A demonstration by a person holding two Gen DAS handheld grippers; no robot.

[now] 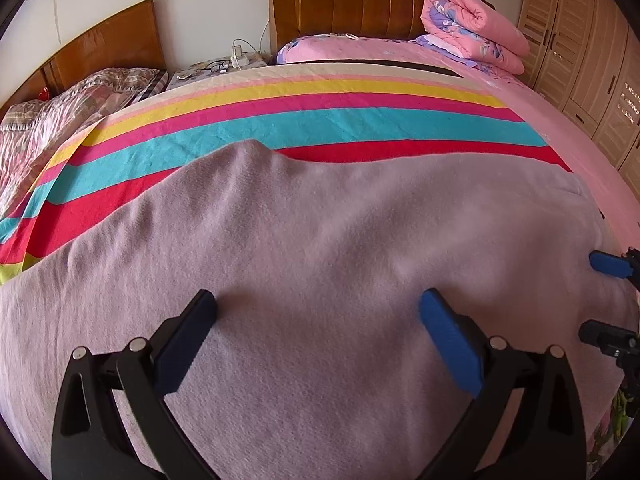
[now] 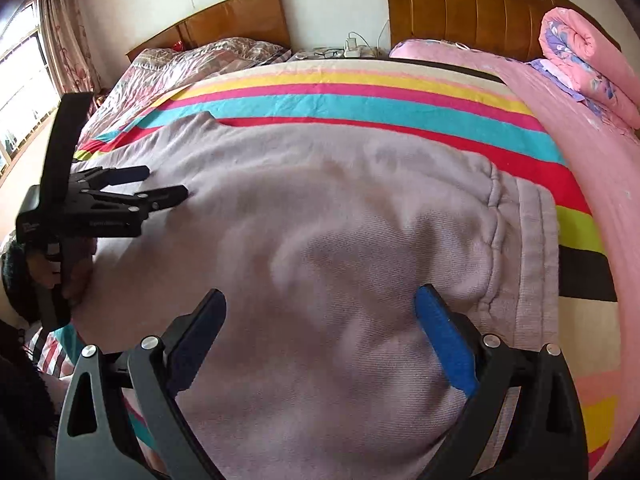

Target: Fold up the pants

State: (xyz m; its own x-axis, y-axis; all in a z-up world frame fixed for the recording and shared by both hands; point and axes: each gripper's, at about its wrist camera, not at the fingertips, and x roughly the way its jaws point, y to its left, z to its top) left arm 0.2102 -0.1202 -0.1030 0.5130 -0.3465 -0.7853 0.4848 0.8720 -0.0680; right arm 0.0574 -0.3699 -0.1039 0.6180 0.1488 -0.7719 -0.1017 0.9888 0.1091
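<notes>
Left tool (image 1: 318, 308) and right tool (image 2: 320, 304), both spread wide, hover low over lilac pants (image 2: 320, 220), seemingly ready to take a fold | pants lie flat on striped blanket (image 1: 320, 120), waistband (image 2: 536, 240) rightward | bed (image 1: 520, 92) beyond, rolled pink quilt (image 1: 476, 28) by headboard (image 1: 352, 0) | no legible writing.

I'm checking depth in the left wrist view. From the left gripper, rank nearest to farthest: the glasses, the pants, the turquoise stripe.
1. pants, directly under the left gripper.
2. turquoise stripe, beyond the pants on the striped blanket.
3. glasses, on the nightstand, far left.
</notes>
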